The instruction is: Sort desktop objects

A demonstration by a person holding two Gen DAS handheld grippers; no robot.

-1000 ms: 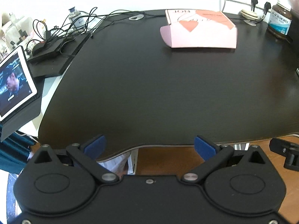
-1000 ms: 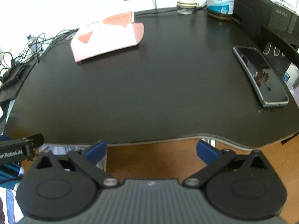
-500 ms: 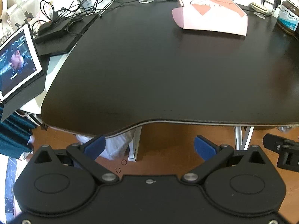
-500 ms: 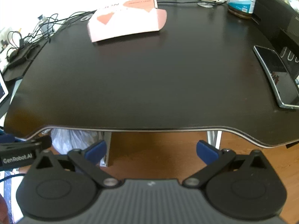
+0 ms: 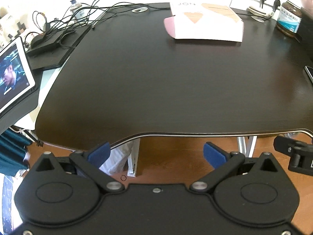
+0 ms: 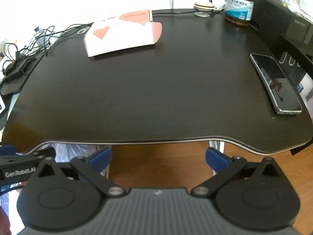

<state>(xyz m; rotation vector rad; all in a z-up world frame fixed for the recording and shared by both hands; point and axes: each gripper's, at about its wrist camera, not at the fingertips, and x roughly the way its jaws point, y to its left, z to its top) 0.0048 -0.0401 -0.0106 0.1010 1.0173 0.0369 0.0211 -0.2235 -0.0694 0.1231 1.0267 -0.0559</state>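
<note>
Holding both tools off the near edge of the desk (image 5: pixel 156 82), I have the left gripper (image 5: pixel 156 152) with its blue pads (image 5: pixel 98 152) spread wide and nothing between them, hanging over the wooden floor (image 5: pixel 172 156). The right gripper (image 6: pixel 158 156) sits the same way, jaws apart and empty, just short of the desk edge. Beyond them the dark top is bare through the middle. At the far side I see a pink box (image 6: pixel 123 35) lying flat, and to its right, by the wall, a brown supplement jar (image 6: pixel 238 7). A phone (image 6: pixel 275 82) lies face up near the right edge, well apart from both. Off to my left a tablet (image 5: pixel 13 74) stands lit beside a tangle of cables (image 5: pixel 58 23).
</note>
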